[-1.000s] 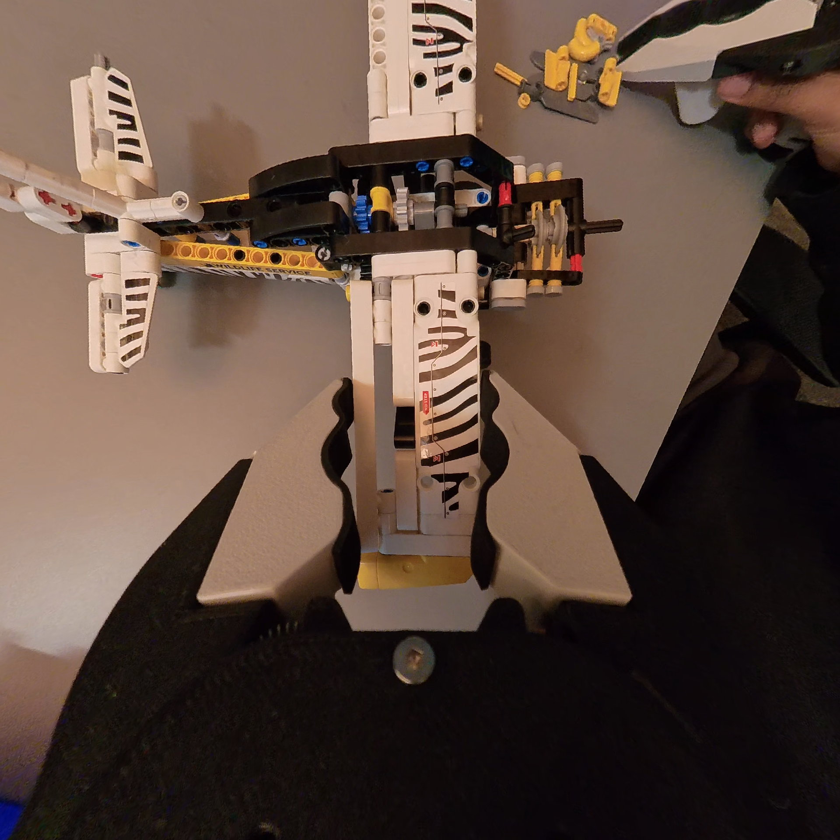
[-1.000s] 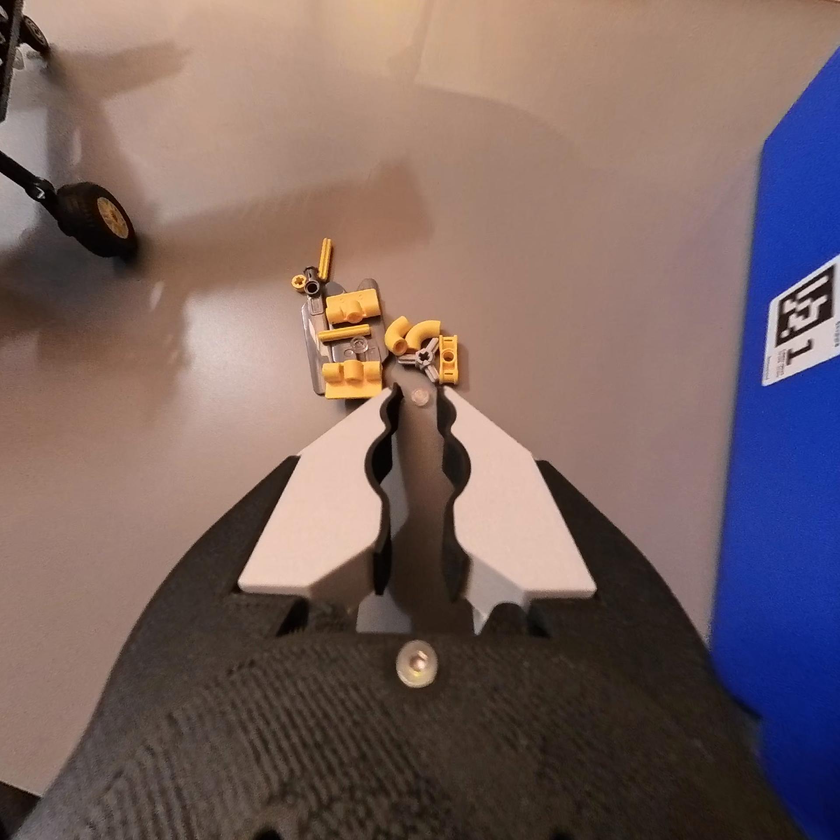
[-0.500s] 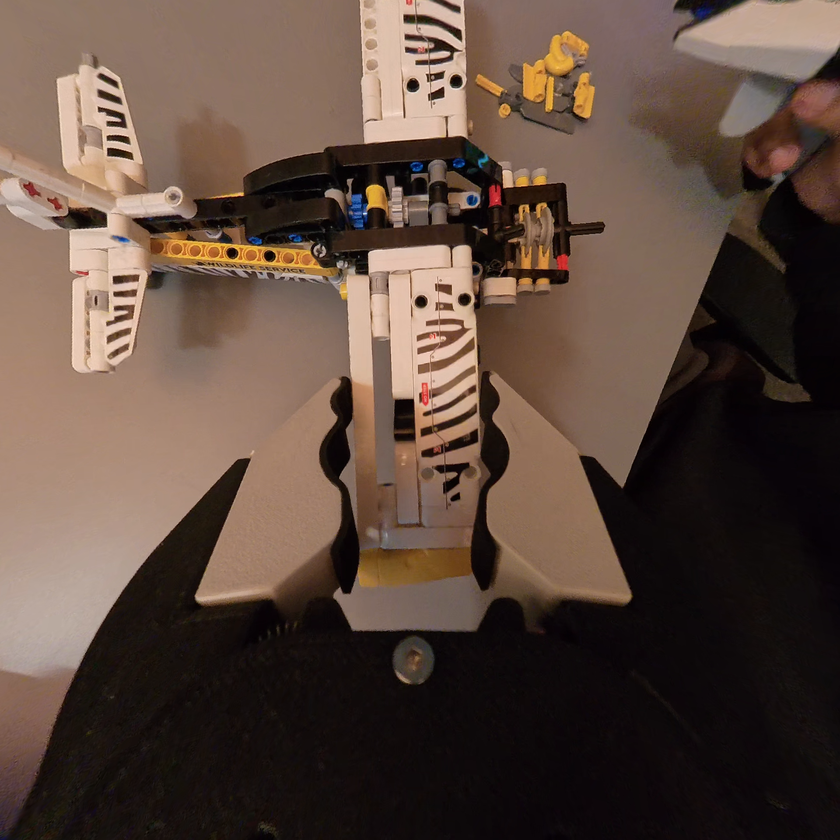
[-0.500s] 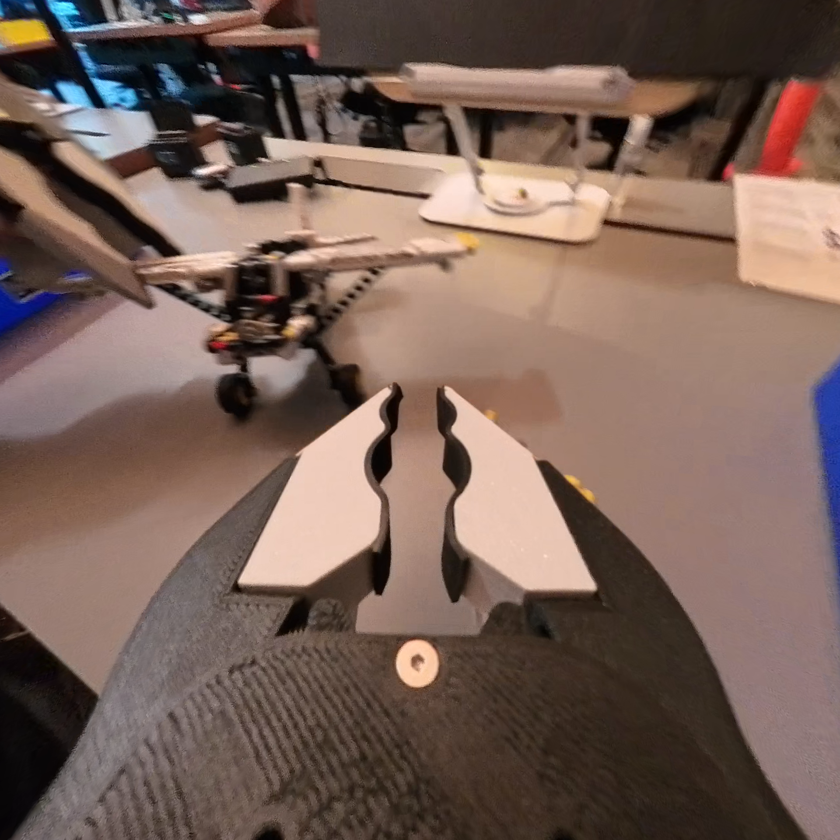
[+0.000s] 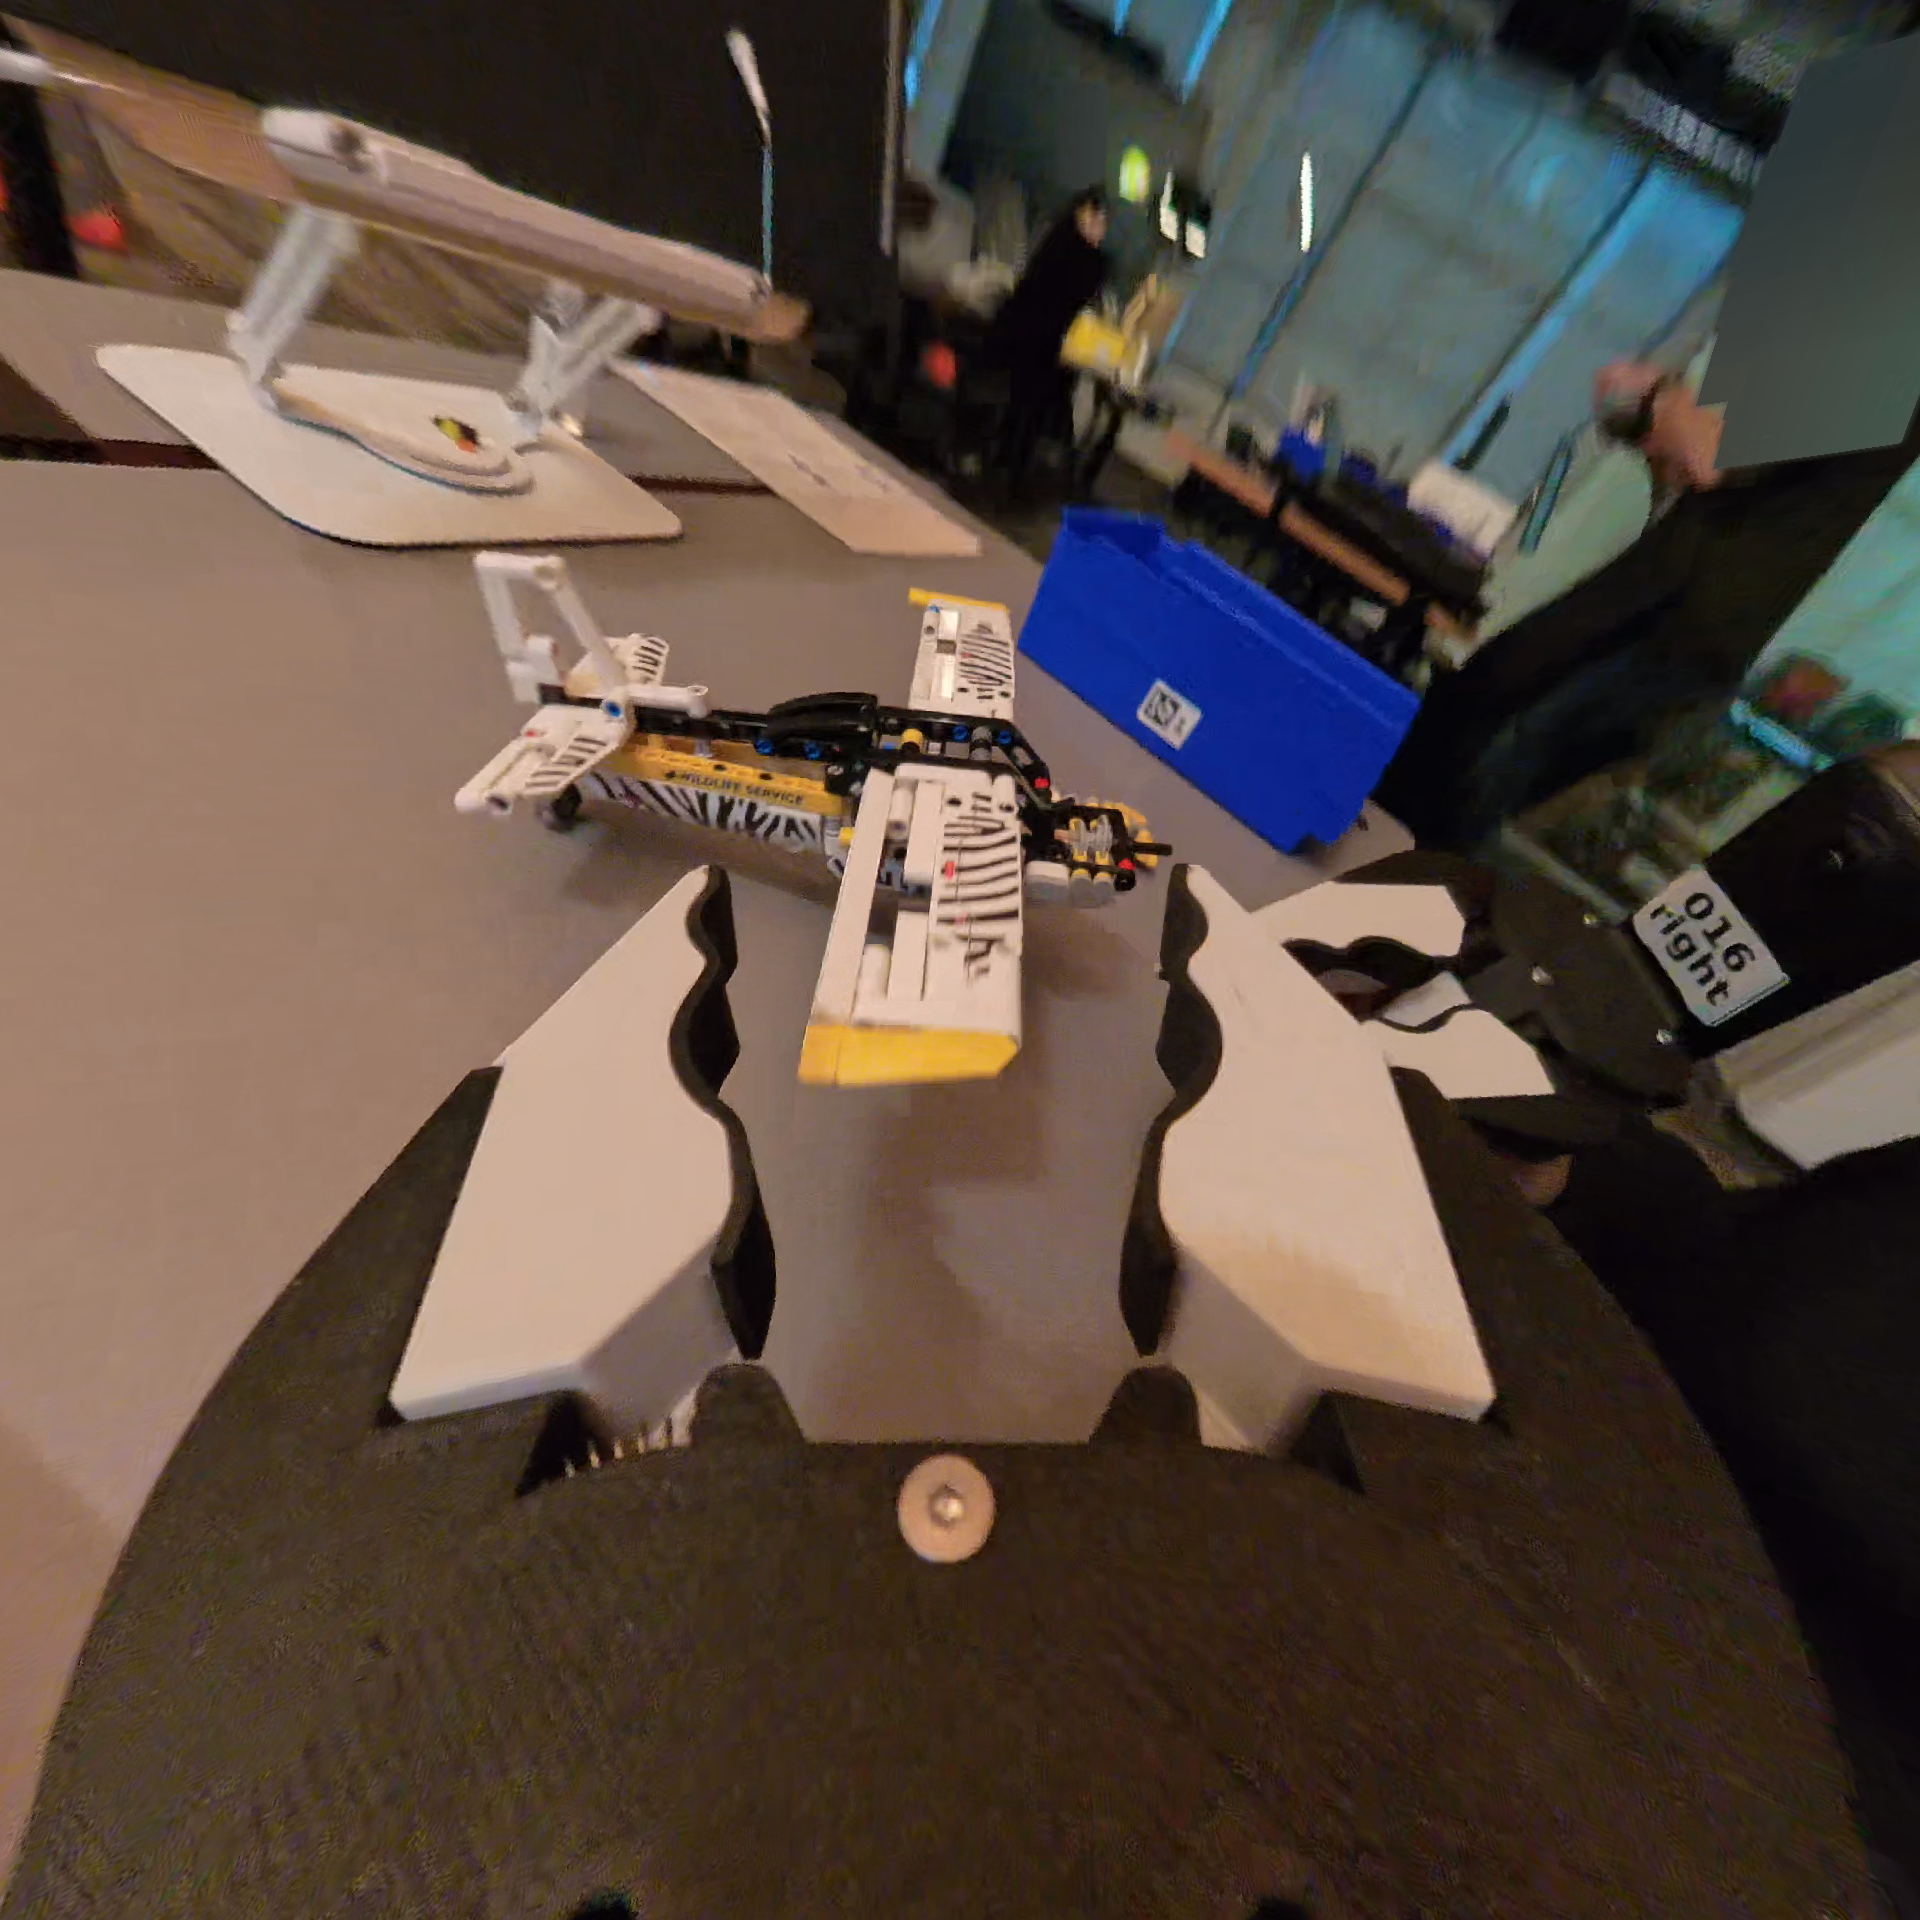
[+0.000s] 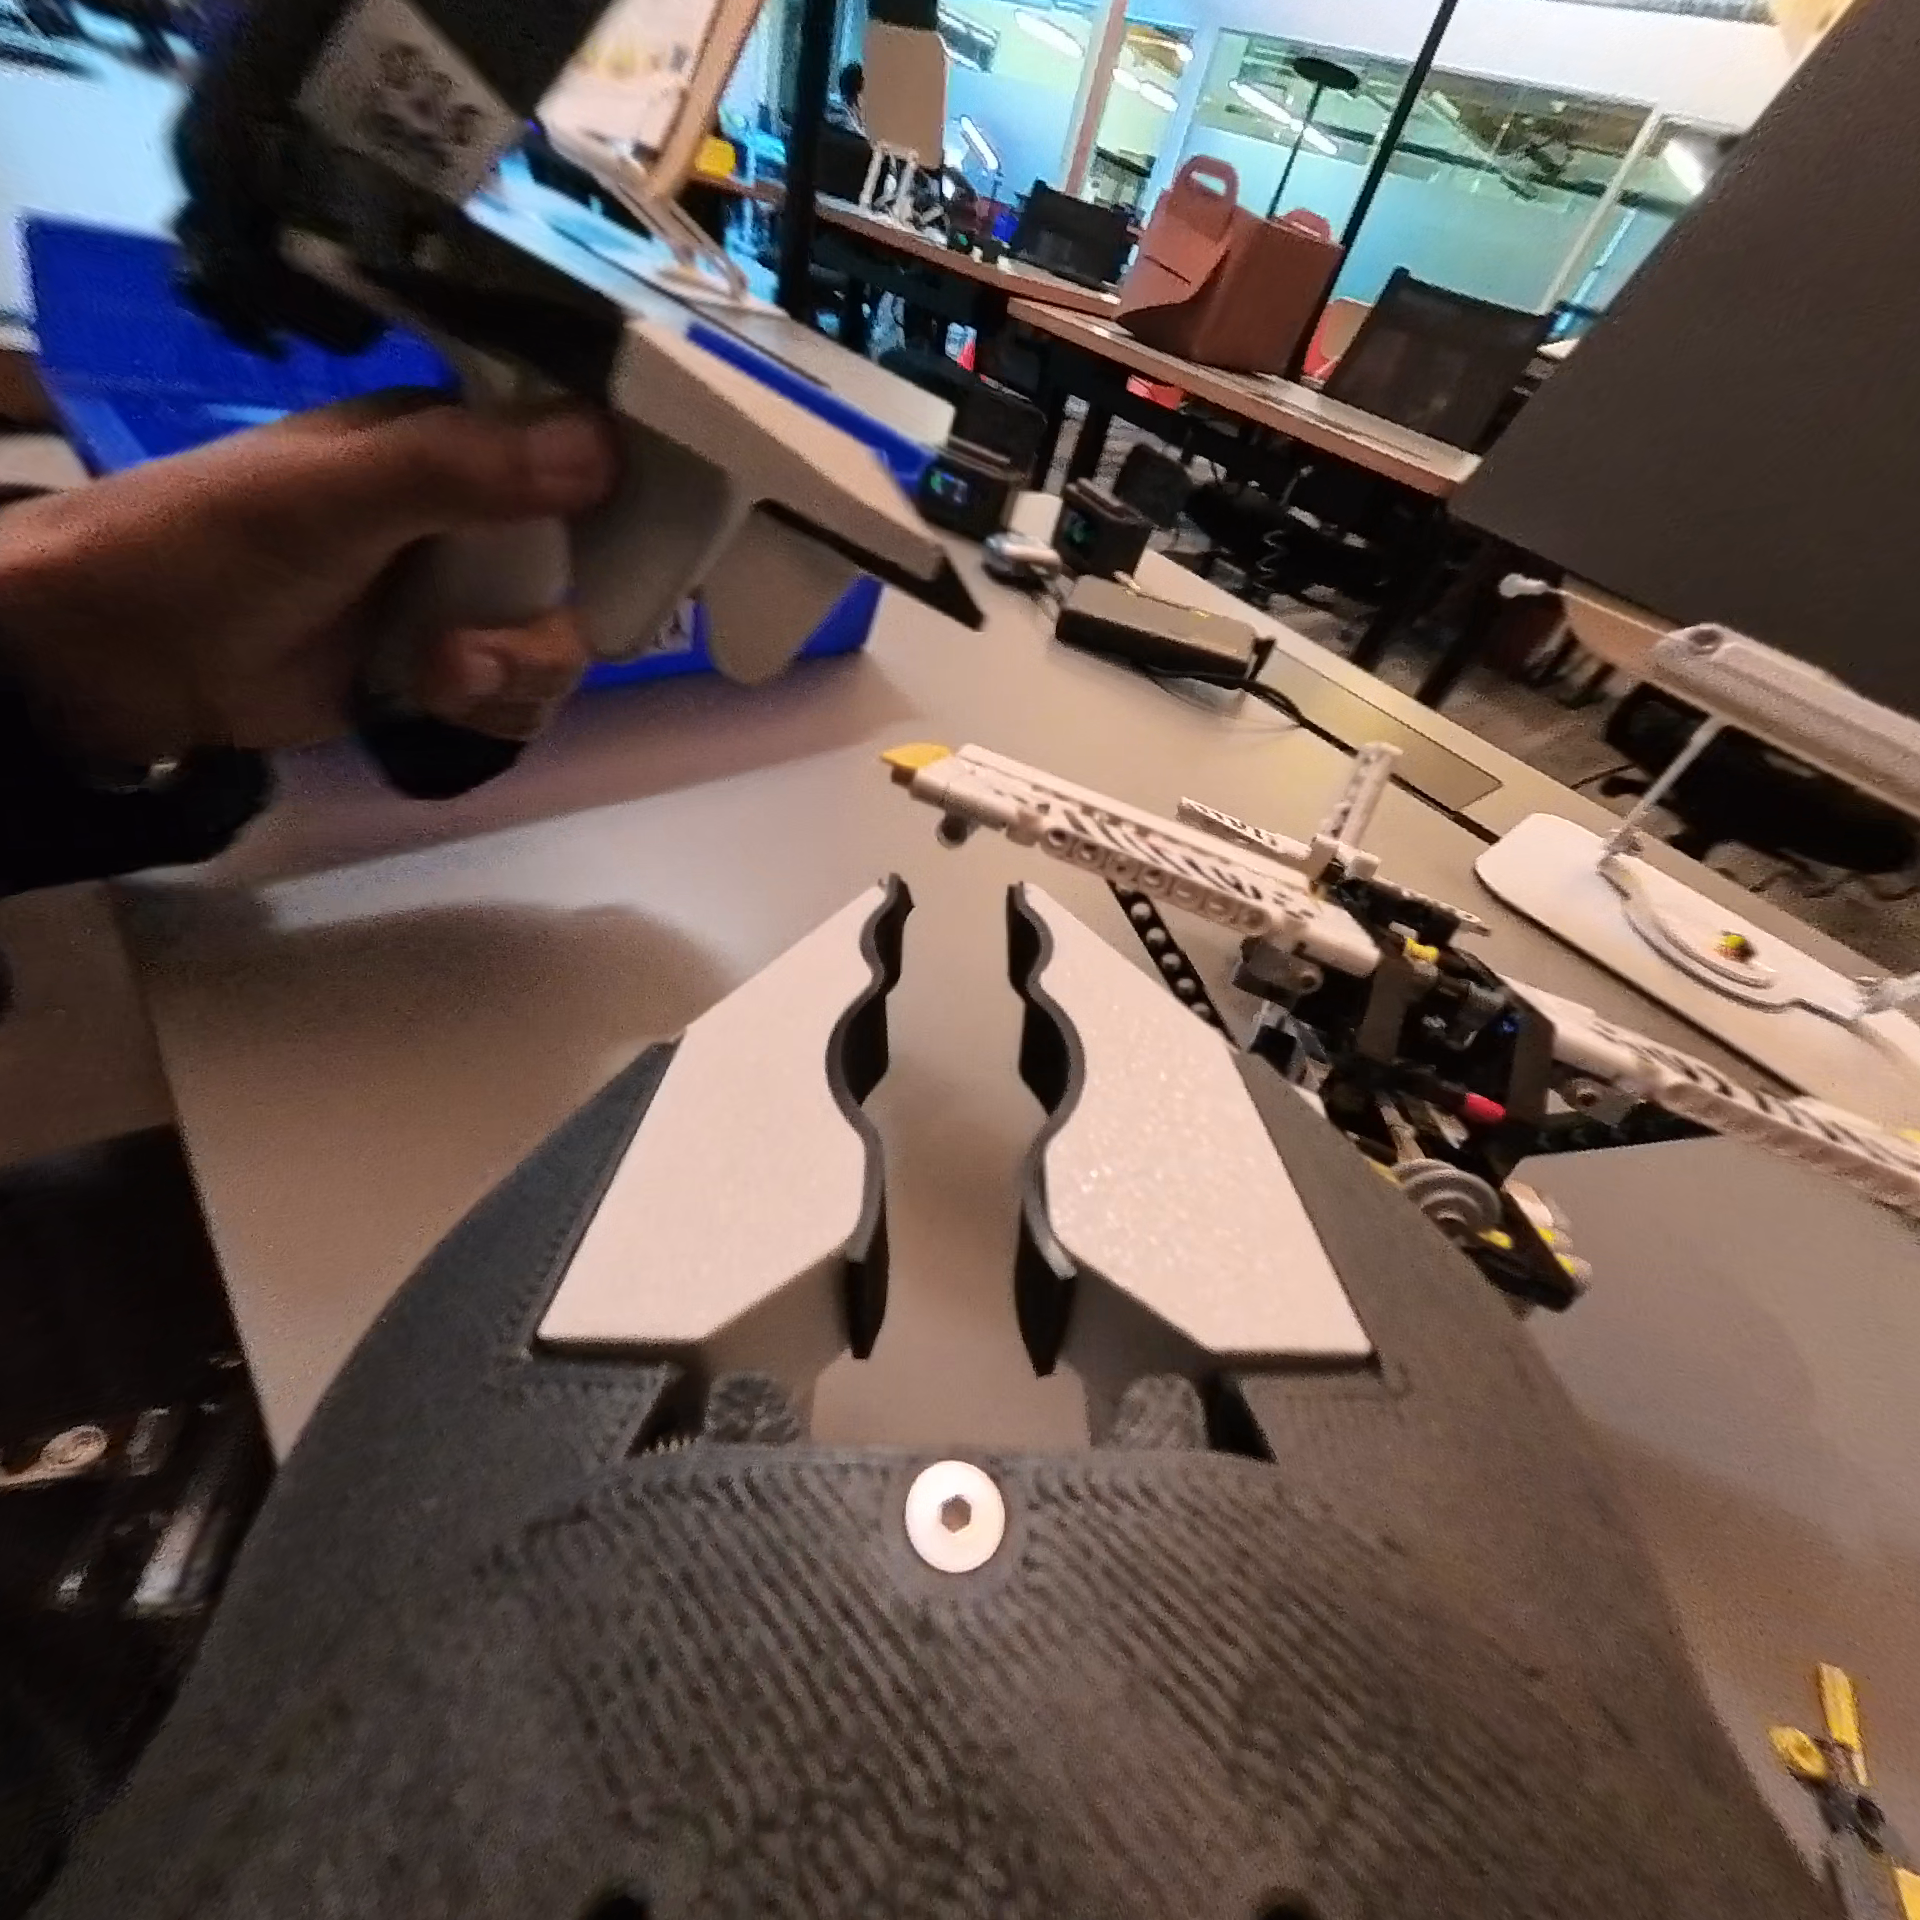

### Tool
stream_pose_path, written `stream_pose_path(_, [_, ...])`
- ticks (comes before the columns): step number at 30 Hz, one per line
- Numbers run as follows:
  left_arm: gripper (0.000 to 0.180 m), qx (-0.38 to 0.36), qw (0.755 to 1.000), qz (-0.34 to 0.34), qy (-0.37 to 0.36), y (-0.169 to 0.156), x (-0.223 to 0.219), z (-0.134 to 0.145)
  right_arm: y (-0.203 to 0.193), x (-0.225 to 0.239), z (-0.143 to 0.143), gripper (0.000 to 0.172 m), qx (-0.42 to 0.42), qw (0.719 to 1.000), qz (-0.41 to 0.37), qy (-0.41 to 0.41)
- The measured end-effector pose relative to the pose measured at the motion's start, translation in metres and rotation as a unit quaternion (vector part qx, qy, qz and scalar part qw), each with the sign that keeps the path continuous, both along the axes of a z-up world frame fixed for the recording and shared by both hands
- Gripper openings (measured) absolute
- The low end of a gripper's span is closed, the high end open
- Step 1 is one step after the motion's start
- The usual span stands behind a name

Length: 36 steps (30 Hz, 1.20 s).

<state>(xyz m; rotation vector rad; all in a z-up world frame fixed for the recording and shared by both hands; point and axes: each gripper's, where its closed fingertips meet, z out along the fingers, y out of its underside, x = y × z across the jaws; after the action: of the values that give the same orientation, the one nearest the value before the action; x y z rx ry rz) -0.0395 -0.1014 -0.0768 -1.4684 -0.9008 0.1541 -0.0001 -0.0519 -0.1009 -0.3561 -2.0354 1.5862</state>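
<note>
A brick-built toy plane [image 5: 831,790] with white zebra-striped wings, a yellow and black body and yellow wing tips stands on the grey table [image 5: 208,831]. My left gripper [image 5: 940,883] is open wide. The near wing [image 5: 925,935] reaches toward the gap between its fingers, and neither pad touches it. My right gripper [image 6: 951,894] is open by a narrow gap with only bare table between its pads. The plane [image 6: 1351,966] stands just right of it. The left gripper [image 6: 790,520], held by a hand [image 6: 260,582], hovers at the upper left of the right wrist view.
A blue bin [image 5: 1216,686] stands behind the plane. A white flat-based stand [image 5: 384,457] sits at the back of the table. Small yellow loose parts [image 6: 1829,1756] lie near the right gripper's body. A black box with a cable [image 6: 1153,623] lies farther back. The right gripper [image 5: 1382,966] shows at the table's right edge. My right fingertips sit around 7 centimetres from my left ones. My right gripper's tips are some 8 centimetres from the plane [image 6: 1351,966].
My left gripper opened, let go of the plane's wing, drew back and tilted up to a level view. My right gripper swung away from the small yellow parts toward the plane.
</note>
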Motion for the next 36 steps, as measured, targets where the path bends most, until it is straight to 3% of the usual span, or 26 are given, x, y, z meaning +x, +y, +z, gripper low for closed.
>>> stream_pose_path(6, [0.079, 0.087, 0.995, 0.029, 0.046, 0.005, 0.022, -0.010, -0.004, -0.006, -0.008, 0.019, 0.025, 0.999, -0.019, 0.017])
stream_pose_path(11, [0.078, 0.085, 0.987, 0.063, 0.124, 0.002, 0.026, -0.004, -0.007, -0.012, -0.012, 0.020, -0.037, 0.997, -0.022, -0.070])
stream_pose_path(14, [0.074, 0.022, 0.983, 0.104, 0.148, 0.000, 0.022, -0.009, -0.005, -0.021, -0.014, 0.021, -0.078, 0.990, -0.035, -0.114])
stream_pose_path(17, [0.072, 0.017, 0.990, 0.094, 0.107, 0.005, 0.016, -0.022, -0.011, -0.024, -0.017, 0.020, -0.064, 0.993, -0.038, -0.095])
stream_pose_path(23, [0.053, 0.163, 0.981, 0.100, 0.025, -0.024, 0.003, -0.023, -0.031, -0.026, -0.016, 0.022, -0.043, 0.996, -0.041, -0.067])
stream_pose_path(27, [0.063, 0.252, 0.964, 0.034, -0.074, -0.010, -0.002, -0.017, -0.033, -0.030, -0.017, 0.022, -0.044, 0.996, -0.046, -0.068])
stream_pose_path(31, [0.066, 0.238, 0.956, -0.005, -0.168, 0.007, -0.012, -0.036, -0.034, -0.034, -0.016, 0.018, -0.042, 0.996, -0.049, -0.059])
stream_pose_path(33, [0.032, 0.253, 0.951, -0.032, -0.176, 0.010, -0.010, -0.038, -0.034, -0.034, -0.016, 0.014, -0.042, 0.997, -0.045, -0.052])
stream_pose_path(36, [0.022, 0.279, 0.940, -0.059, -0.189, 0.012, -0.007, -0.040, -0.035, -0.031, -0.017, 0.012, -0.037, 0.998, -0.037, -0.045])
